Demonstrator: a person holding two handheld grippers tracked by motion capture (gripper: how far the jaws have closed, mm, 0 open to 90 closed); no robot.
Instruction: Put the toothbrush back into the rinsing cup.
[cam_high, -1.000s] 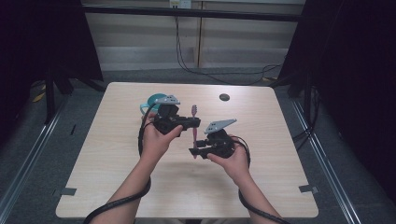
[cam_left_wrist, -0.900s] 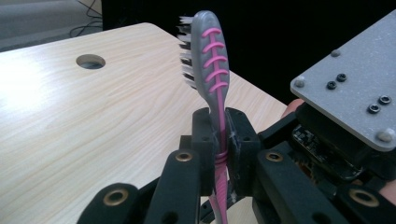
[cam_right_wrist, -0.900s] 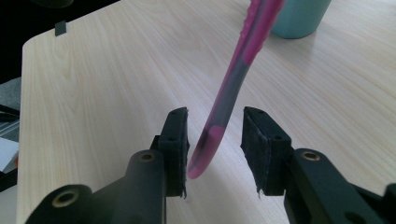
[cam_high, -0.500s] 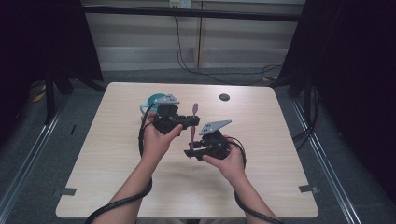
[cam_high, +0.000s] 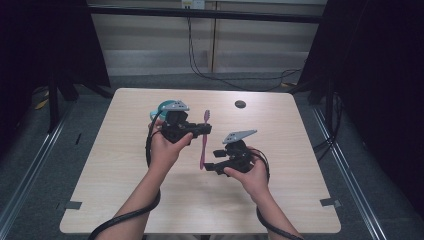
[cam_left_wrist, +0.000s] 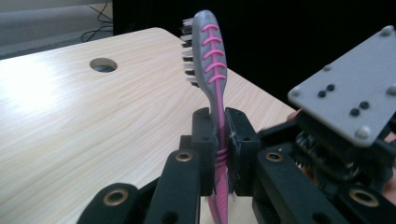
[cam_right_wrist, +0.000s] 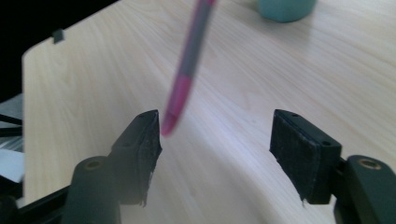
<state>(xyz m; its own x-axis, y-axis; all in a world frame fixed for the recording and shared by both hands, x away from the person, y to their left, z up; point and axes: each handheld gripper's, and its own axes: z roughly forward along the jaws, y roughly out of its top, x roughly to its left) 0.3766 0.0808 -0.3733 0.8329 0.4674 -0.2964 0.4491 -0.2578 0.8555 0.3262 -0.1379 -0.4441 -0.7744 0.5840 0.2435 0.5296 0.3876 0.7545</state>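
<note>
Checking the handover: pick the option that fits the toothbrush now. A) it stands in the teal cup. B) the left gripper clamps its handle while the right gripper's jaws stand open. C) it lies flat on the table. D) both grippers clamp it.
B: the left gripper pinches the toothbrush by its handle, and the right gripper has its jaws apart, the handle's end beside one pad.

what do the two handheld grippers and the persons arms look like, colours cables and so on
Both the left gripper and the right gripper are black, blocky tools with two flat rectangular jaws on hinged links that carry brass-coloured pivot rings. Each has a grey three-cornered plate on top, dotted with small dark screws. A black cable trails from each back along the forearm. The forearms are bare, with no sleeves visible.
</note>
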